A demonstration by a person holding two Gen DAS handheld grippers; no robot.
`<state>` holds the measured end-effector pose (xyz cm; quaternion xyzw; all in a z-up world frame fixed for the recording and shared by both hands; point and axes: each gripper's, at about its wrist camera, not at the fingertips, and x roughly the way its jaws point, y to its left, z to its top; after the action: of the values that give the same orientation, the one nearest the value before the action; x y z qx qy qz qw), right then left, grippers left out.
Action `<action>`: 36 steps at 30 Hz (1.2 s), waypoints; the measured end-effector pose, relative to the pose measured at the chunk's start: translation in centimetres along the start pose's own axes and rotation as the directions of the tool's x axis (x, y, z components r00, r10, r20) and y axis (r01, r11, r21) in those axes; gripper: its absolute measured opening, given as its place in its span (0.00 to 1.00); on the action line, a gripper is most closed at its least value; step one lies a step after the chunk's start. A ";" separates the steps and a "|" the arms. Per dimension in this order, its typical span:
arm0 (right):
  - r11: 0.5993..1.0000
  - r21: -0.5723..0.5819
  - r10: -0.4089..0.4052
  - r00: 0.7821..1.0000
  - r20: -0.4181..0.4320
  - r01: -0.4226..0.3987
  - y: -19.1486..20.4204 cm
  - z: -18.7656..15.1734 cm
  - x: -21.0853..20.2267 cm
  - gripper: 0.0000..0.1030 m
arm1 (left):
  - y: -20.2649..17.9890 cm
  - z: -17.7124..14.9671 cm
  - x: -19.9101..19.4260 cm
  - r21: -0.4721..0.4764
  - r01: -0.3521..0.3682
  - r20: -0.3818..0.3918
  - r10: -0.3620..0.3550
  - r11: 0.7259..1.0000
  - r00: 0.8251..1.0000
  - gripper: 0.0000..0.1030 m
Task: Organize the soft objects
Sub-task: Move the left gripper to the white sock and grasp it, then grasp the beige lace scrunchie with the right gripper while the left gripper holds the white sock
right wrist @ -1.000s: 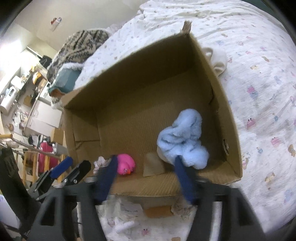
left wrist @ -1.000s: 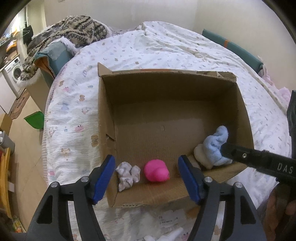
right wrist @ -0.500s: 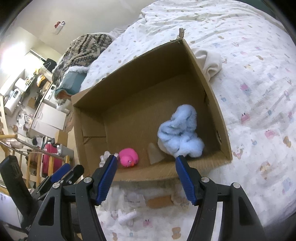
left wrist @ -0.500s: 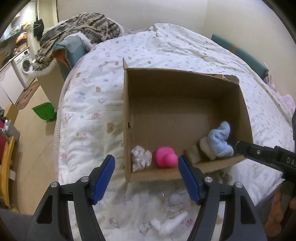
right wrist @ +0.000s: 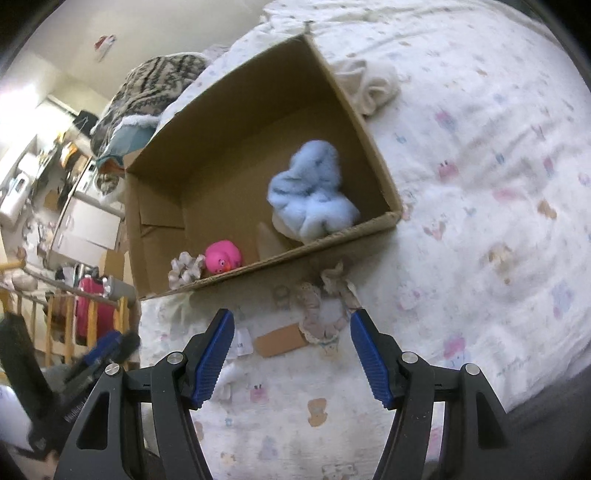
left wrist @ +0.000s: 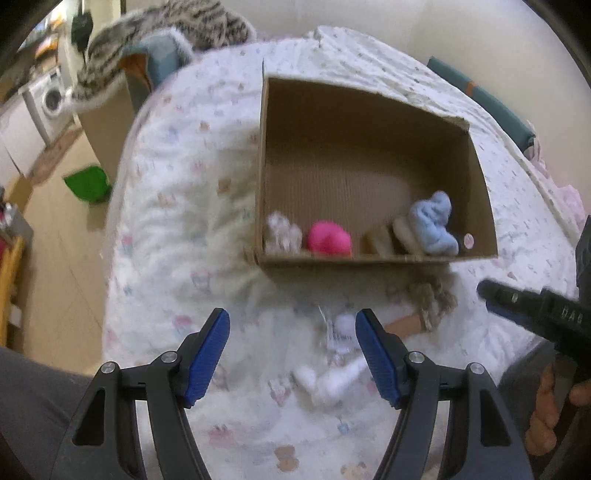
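An open cardboard box lies on the bed. Inside along its near wall are a grey-white scrunchie, a pink rubber duck and a light blue fluffy cloth. In front of the box on the bed lie a beige lace scrunchie, a brown card and a small white soft piece. My left gripper is open and empty above the white piece. My right gripper is open and empty above the lace scrunchie.
The bed has a white patterned sheet. A cream cloth lies behind the box on the right. A striped blanket pile sits at the far left. The floor with a green bin is left of the bed.
Both grippers have pulled back from the box toward the bed's near edge. The blue cloth stays in the box. The items in front of the box have come into view.
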<state>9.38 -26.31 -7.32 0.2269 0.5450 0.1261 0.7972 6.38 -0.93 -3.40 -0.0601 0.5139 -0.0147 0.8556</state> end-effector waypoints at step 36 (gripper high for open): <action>0.990 0.142 0.007 0.996 -0.090 0.006 -2.6 0.7 3.3 0.67 | 0.1 -3.5 2.5 -0.007 0.061 -0.171 -0.061 0.998 0.983 0.21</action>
<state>11.16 -27.28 -11.08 0.2771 0.5881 0.0972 0.7536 4.44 -1.34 -7.20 -0.0749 0.5835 -0.0458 0.8074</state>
